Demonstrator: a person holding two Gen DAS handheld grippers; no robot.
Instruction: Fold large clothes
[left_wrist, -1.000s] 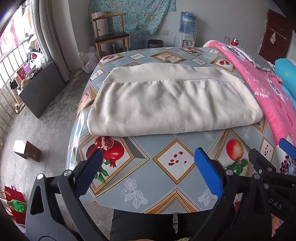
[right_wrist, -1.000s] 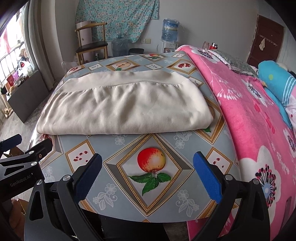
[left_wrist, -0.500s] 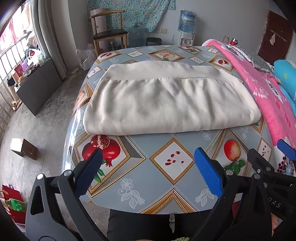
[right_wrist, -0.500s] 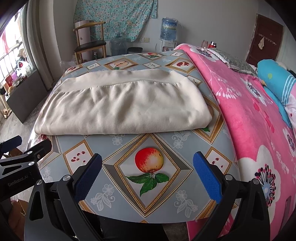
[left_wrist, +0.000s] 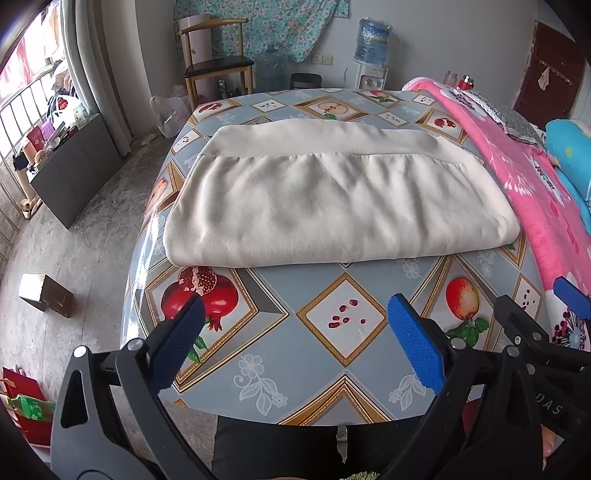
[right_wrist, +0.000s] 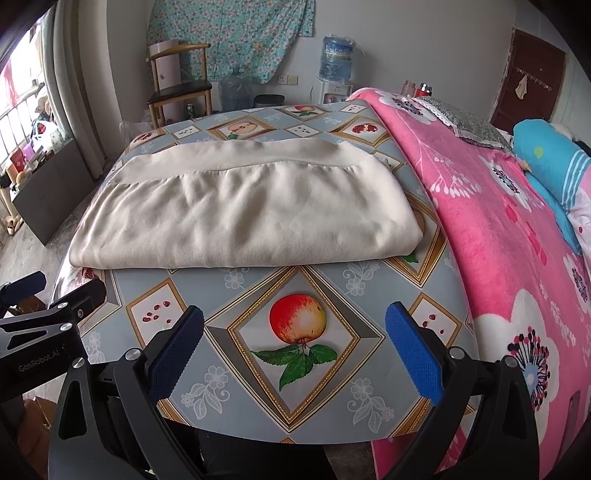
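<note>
Both grippers are edging closer over the table's near edge; the left gripper and right gripper are hovering with jaws spread, holding nothing. Beyond them, the folded cream garment is lying mid-table.

Cream garment lies folded into a flat wide rectangle, ribbed hem along far edge

One folded cream garment, one chair, two water jugs.
</note>
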